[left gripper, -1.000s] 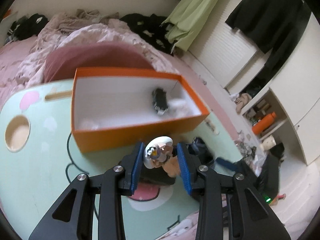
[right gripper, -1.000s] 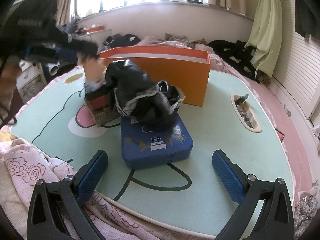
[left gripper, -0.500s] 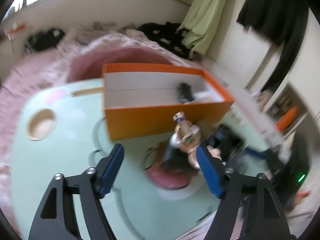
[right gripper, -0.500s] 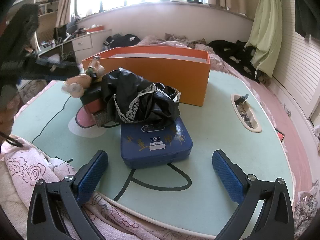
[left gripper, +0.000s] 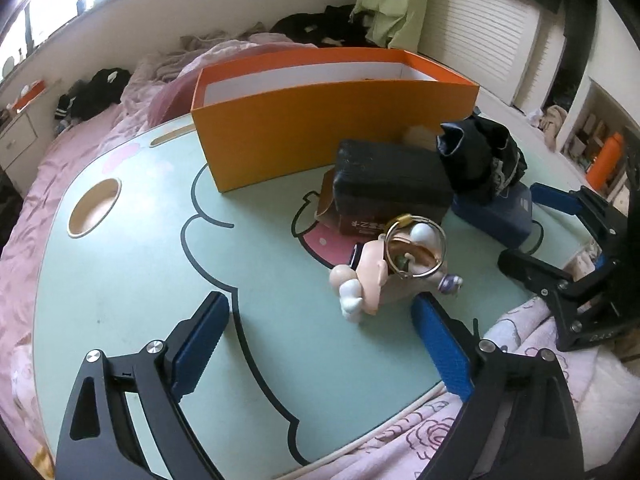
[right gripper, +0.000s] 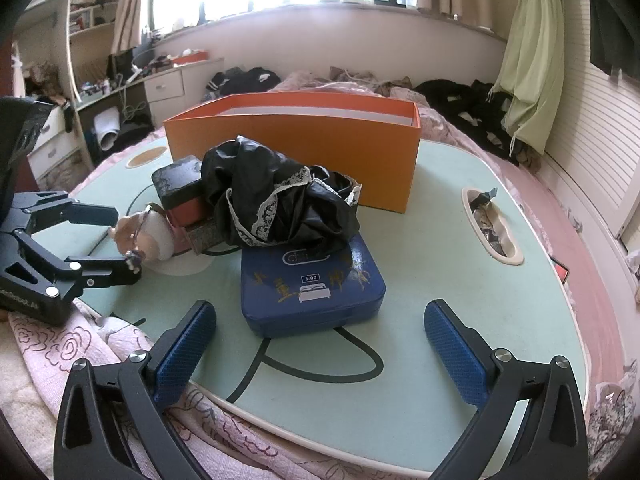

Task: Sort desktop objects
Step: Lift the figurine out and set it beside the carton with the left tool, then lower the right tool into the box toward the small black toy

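A small doll figure with a metal key ring (left gripper: 384,268) lies on the green table (left gripper: 132,280), just ahead of my open left gripper (left gripper: 320,320); it also shows in the right wrist view (right gripper: 146,236). An open orange box (left gripper: 328,120) stands behind. A black-topped box (left gripper: 384,184) sits in front of it, and black lace-trimmed cloth (right gripper: 272,200) lies across it and a blue case (right gripper: 312,284). My right gripper (right gripper: 316,332) is open and empty in front of the blue case.
The table has a round cup hole (left gripper: 94,208) at the left and an oval slot holding small items (right gripper: 490,224) at the right. Pink bedding (right gripper: 80,352) lies along the near table edge. A bed with clothes lies beyond the orange box.
My left gripper opened and let go of the doll, which now lies on the table. The left gripper pulled back and down. The right gripper has not moved.
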{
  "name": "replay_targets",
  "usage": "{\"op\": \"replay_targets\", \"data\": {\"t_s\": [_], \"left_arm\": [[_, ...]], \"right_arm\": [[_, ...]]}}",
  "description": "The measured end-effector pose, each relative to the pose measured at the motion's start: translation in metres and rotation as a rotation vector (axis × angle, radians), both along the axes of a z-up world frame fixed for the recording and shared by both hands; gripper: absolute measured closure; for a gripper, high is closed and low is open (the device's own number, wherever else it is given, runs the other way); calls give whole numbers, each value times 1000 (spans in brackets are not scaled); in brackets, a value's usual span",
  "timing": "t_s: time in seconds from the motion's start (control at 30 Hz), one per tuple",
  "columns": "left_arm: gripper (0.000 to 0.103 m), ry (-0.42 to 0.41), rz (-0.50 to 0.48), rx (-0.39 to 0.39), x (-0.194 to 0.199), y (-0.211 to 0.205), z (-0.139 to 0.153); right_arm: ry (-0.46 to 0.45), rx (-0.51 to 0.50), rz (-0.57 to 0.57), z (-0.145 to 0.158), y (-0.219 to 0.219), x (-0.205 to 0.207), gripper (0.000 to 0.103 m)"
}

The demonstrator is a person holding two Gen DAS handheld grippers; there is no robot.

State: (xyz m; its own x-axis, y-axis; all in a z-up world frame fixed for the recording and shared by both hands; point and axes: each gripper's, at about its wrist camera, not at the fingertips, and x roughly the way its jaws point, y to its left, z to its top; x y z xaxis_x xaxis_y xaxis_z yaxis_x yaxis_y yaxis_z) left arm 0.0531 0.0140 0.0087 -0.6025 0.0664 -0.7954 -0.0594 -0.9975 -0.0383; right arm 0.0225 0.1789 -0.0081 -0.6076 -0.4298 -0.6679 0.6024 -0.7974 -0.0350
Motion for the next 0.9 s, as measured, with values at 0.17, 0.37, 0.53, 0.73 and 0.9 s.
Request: {"op": "replay_targets", "data": {"t_s": [0.17, 0.37, 0.53, 0.73, 0.9], "left_arm": [[9, 3, 3, 1, 3, 0, -1], [9, 77, 11, -7, 12, 1, 8], [9, 70, -109, 34, 22, 10, 13], [4, -21, -105, 10, 8, 12, -2], [0, -21, -85, 8, 9, 8, -5]], "right_arm": [[0, -1, -1, 0, 0, 0, 0], [1, -1, -1, 0, 0, 1, 0], [0, -1, -1, 0, 0, 1, 0], [0, -2, -2, 0, 0, 1, 0], [-5, 2, 0, 0, 0, 1, 0]]}}
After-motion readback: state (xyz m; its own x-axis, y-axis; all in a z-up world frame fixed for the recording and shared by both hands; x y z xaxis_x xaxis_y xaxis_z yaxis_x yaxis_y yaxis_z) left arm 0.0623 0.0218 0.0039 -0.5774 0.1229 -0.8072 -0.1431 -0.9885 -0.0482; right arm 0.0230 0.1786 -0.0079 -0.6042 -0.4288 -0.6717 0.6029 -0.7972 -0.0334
